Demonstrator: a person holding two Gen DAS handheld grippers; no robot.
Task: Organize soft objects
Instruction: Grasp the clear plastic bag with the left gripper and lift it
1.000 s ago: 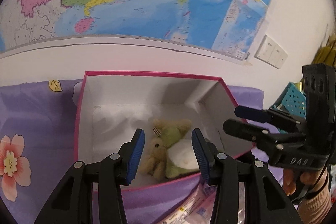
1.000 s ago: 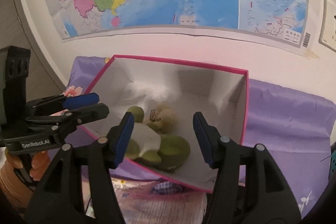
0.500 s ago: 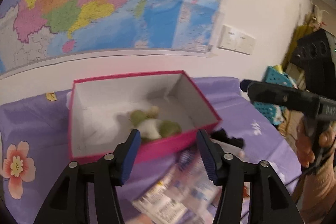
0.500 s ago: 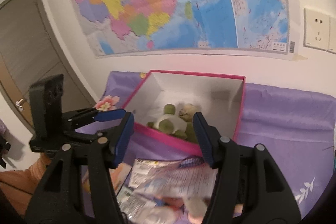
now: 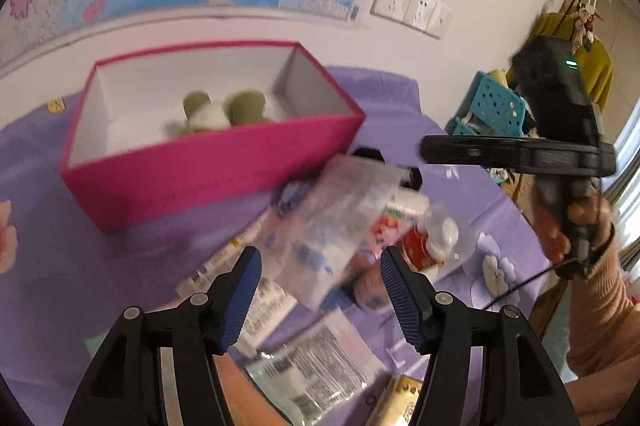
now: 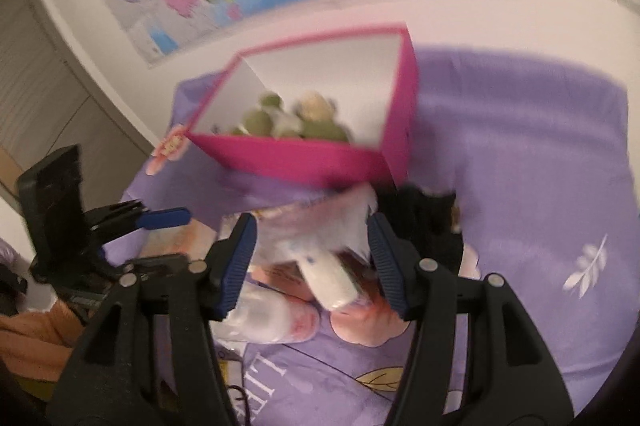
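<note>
From the left wrist view, the left claw (image 5: 320, 290) has just been opening and stands about half spread over a loose heap of plastic packets (image 5: 332, 226) at six o'clock; the packets lie beyond its pads, none pressed, so it holds nothing. The pink box (image 5: 208, 166) sits at ten o'clock on the purple cloth (image 5: 400, 98), open-topped so soft things can be dropped in from above, and a green and white plush toy (image 5: 216, 110) already lies inside against the far wall. At three o'clock the right claw (image 5: 452, 150) is seen side-on, carried by a hand (image 5: 568, 230), with nothing seen between its fingers. From the right wrist view, the right claw (image 6: 312, 258) is likewise about half spread and empty, tilted down at a white tube-shaped packet (image 6: 328, 278) at six o'clock, which lies beyond its pads and untouched. The box (image 6: 320, 158) is at twelve o'clock with the plush toys (image 6: 296, 122) heaped at its near wall; the left claw (image 6: 160, 222) is at nine o'clock. Both claws seem poised over the heap, likely to choose the next soft item for the box.
</note>
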